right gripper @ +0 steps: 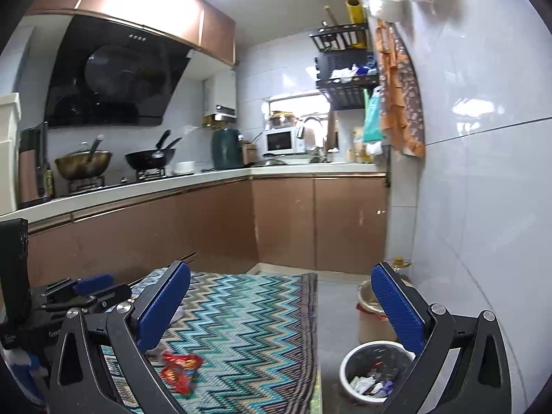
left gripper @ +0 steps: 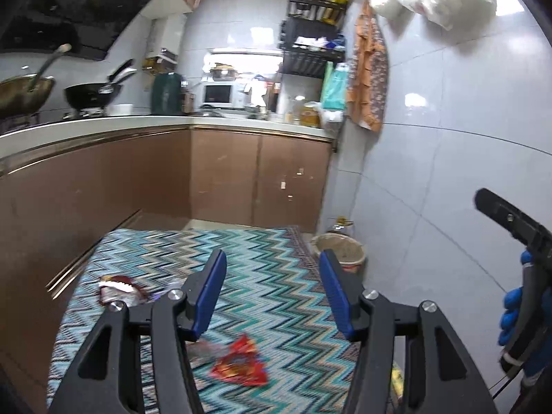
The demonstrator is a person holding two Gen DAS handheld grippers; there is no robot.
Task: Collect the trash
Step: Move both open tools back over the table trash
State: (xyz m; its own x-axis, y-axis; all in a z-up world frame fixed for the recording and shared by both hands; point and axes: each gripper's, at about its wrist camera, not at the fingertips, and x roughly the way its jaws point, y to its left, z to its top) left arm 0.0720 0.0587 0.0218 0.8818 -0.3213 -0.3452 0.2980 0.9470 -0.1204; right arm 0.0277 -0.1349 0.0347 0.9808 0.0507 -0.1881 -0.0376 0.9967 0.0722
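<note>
- The left tongs (left gripper: 272, 291) stand apart with nothing between the blue pads; the right tongs (right gripper: 281, 305) gape wider still, likewise empty. Both point slightly downward over the floor.
- Nearest, below and between the left tongs' arms, lies a crumpled red foil snack wrapper (left gripper: 241, 362) on the zigzag-patterned teal woven mat (left gripper: 269, 248). From the right tongs the same wrapper (right gripper: 179, 367) lies low and to their left, under the left finger.
- Its long axis seems to run diagonally, from near right to far left as the left tongs see it, though blur makes this uncertain.
- A little farther, left of the left tongs, sits a second silver-and-red torn wrapper (left gripper: 119, 289), partly hidden behind the left finger.
- Low to the right of the right tongs stands a round white bin with a dark liner (right gripper: 376, 369), already holding scraps; behind it is a pale plastic bucket (right gripper: 374, 324).
- Judgement: the left tongs are nearer the red wrapper and should dip straight down for it; the bin lies on the right tongs' side.
- Far ahead runs the white-topped counter (left gripper: 165, 126) with brown cabinet doors.
</note>
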